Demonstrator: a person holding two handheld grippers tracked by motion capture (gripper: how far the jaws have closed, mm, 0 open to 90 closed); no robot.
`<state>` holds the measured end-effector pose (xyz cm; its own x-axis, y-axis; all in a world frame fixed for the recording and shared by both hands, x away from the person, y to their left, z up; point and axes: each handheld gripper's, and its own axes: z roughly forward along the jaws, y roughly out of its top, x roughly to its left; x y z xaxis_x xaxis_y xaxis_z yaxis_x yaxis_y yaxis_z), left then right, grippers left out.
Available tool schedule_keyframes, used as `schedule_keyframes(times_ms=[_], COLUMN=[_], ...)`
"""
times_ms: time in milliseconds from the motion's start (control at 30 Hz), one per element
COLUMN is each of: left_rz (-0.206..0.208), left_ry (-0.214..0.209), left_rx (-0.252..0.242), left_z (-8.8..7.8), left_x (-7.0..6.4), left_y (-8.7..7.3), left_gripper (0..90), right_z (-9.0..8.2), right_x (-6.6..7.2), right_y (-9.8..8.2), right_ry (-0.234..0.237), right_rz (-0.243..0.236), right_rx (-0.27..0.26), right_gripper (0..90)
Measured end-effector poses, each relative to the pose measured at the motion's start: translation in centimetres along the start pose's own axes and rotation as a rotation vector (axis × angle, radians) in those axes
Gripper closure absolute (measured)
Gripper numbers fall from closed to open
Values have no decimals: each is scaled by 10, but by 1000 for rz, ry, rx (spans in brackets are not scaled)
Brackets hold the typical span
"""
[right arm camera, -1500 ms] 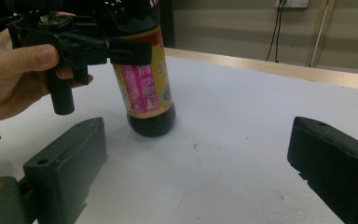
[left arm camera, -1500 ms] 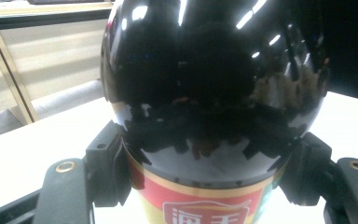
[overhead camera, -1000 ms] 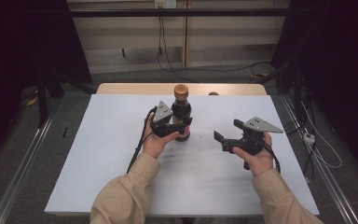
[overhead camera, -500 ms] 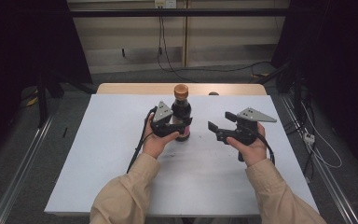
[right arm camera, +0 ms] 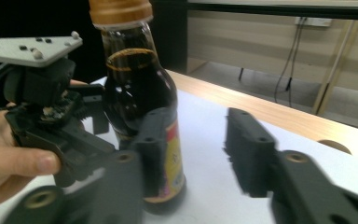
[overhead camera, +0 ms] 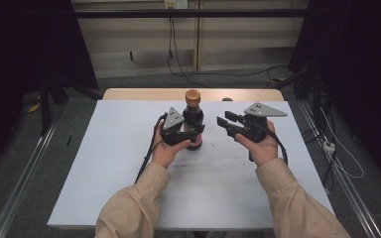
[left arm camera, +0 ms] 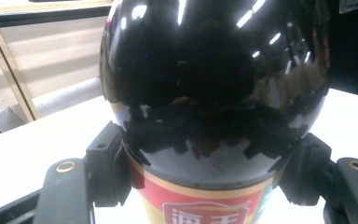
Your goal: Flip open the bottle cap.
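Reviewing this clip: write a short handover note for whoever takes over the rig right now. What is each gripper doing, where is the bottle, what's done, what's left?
Left gripper: shut on the bottle, jaws clamping its body just above the red label; the bottle stands upright on the table.
Right gripper: jaws have just been closing, nothing between them; it sits apart from the bottle, to its right, pointing toward it.
Cap: on the bottle, untouched.
Done: bottle secured by the left gripper.
Left: probably bring the right gripper to the cap and work it off; keep the left grip steady.
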<state>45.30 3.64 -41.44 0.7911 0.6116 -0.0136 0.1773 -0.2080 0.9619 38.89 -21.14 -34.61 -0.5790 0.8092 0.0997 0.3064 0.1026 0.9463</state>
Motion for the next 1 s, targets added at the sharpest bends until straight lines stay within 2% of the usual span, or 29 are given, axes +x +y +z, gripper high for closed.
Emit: schedule_keyframes(times_ms=[133,367,567,1000], left_rz=[0,6,3,4], left_ry=[-1,-2,-2,-4], left_rx=[-1,-2,-6,-3], left_z=[0,0,0,0], left_x=[0,1,1,1], left_y=[0,-1,-1,0], left_gripper=[301,301,301,301], right_z=[5,9,13,27], right_x=[2,4,6,16], right_y=[5,16,26,42], right_ry=[27,51,56,68], right_rz=[-21,-29,-41,-99], right_rx=[7,2,8,43], right_gripper=[763,898,900,900])
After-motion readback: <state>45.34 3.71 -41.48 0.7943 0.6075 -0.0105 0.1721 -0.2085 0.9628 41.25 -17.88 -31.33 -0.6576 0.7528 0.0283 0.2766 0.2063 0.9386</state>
